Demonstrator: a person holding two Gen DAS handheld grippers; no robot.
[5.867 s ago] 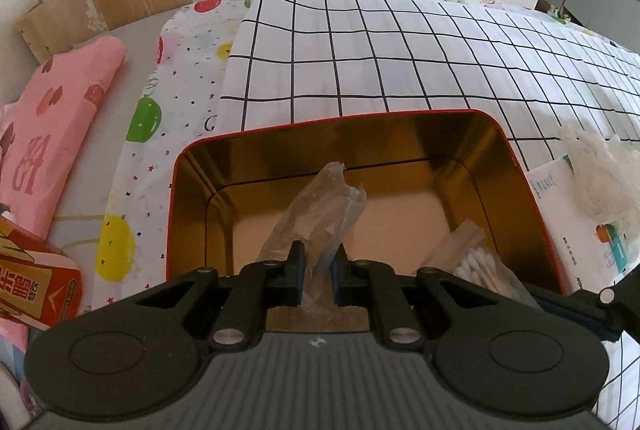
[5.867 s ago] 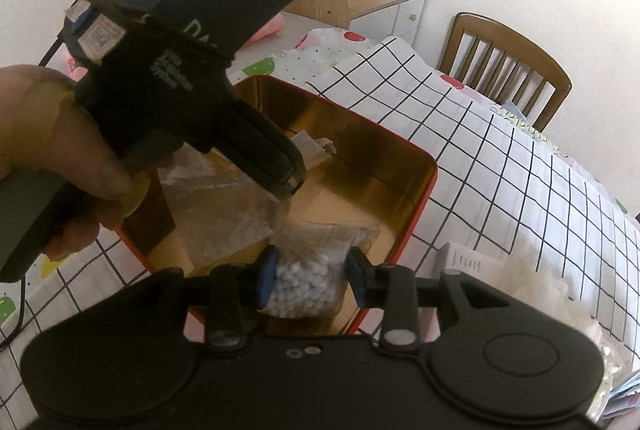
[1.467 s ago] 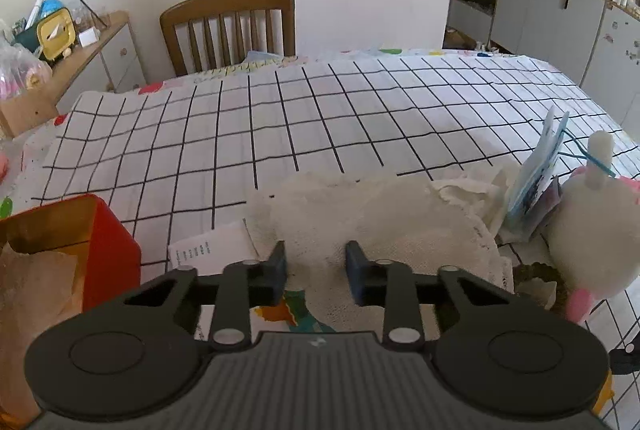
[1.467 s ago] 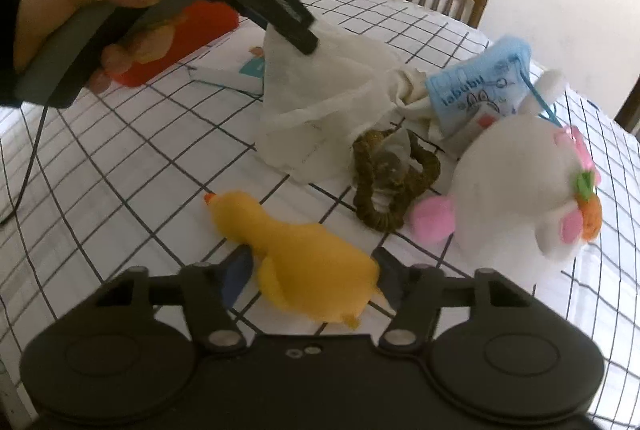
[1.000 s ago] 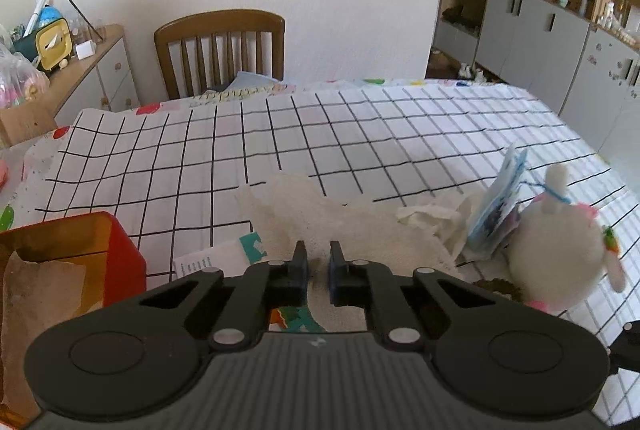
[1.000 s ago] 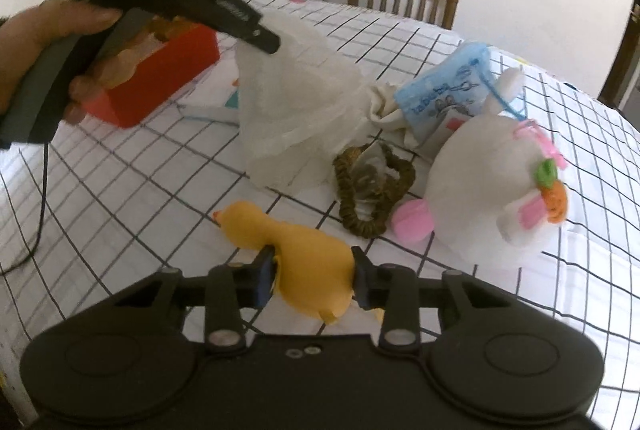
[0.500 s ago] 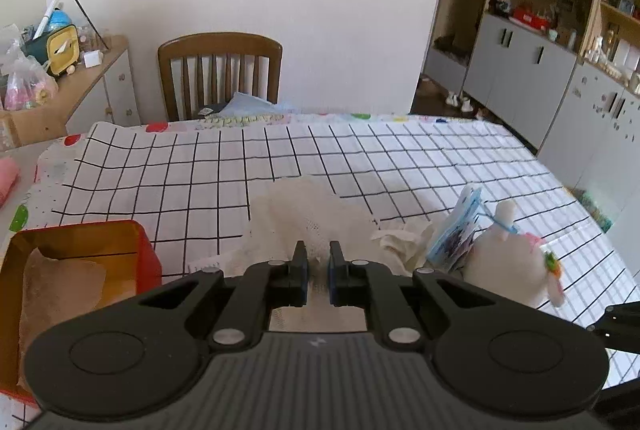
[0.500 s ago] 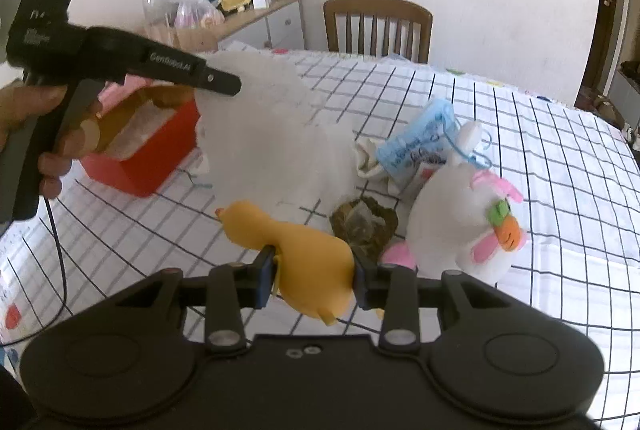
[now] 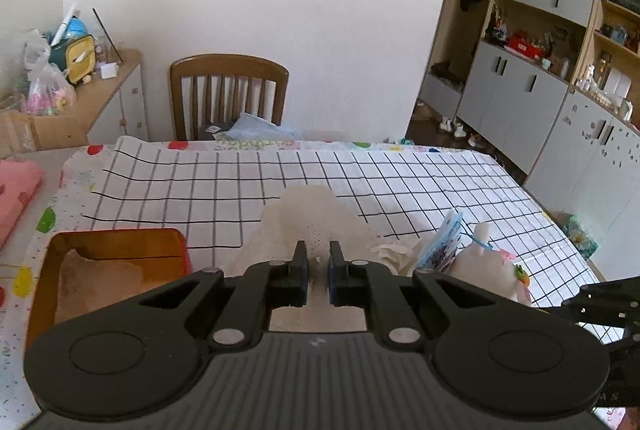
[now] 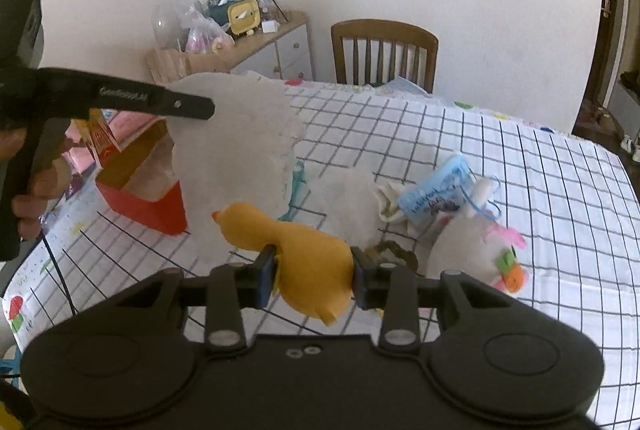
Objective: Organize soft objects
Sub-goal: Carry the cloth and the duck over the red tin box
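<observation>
Between the right gripper's (image 10: 313,280) pads sits a smooth, matt rubbery yellow duck (image 10: 304,258). Ahead of it hangs a thin, lacy white cloth (image 10: 236,150) beside a glossy red tin (image 10: 150,210) with a golden metallic inside; the checked tablecloth (image 10: 520,158) looks matt fabric.

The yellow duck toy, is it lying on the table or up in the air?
Up in the air. The right gripper squeezes the yellow duck between its pads, above the checked tablecloth.

Left gripper (image 9: 318,268) pinching a white lacy cloth (image 9: 312,218) above the checked tablecloth (image 9: 240,186), red tin (image 9: 112,262) at left.
</observation>
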